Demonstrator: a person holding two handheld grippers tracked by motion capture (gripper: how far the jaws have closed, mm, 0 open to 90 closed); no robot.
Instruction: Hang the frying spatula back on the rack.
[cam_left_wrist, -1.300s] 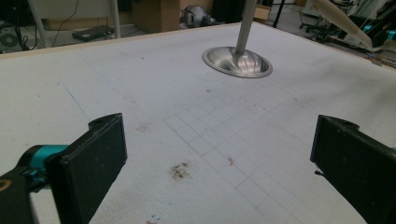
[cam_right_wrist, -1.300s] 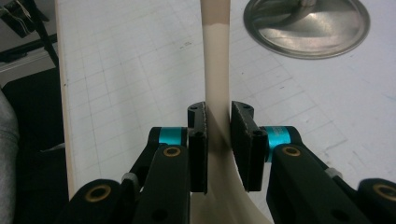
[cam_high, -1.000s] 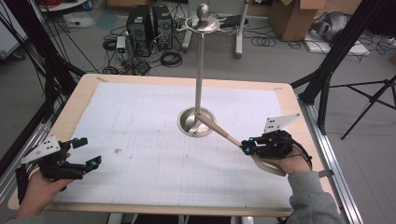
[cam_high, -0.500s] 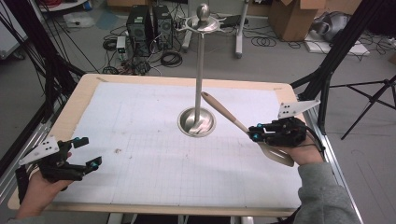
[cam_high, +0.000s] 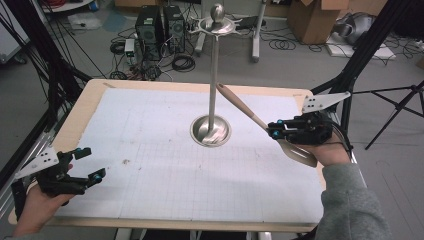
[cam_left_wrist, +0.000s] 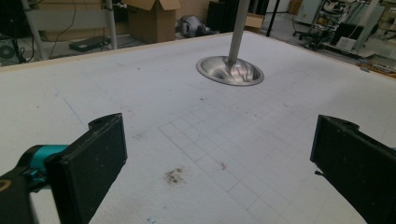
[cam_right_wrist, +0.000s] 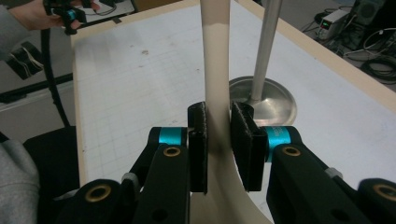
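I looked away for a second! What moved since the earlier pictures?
The right gripper, shut on the wooden spatula, lifted it up and away from the metal stand's base. The left gripper stayed open and in place near the table's corner.

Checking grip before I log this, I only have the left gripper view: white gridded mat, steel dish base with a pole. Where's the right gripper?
Observer: The right gripper hangs above the table's right edge, shut on a beige wooden spatula.
Operator: Where on the spatula?
Observer: At the neck, where handle widens into blade; both black pads press on it.
Operator: Which way does the handle point?
Observer: Up and toward the polished steel pole; its tip lies beside the pole. Whether they touch, I cannot tell.
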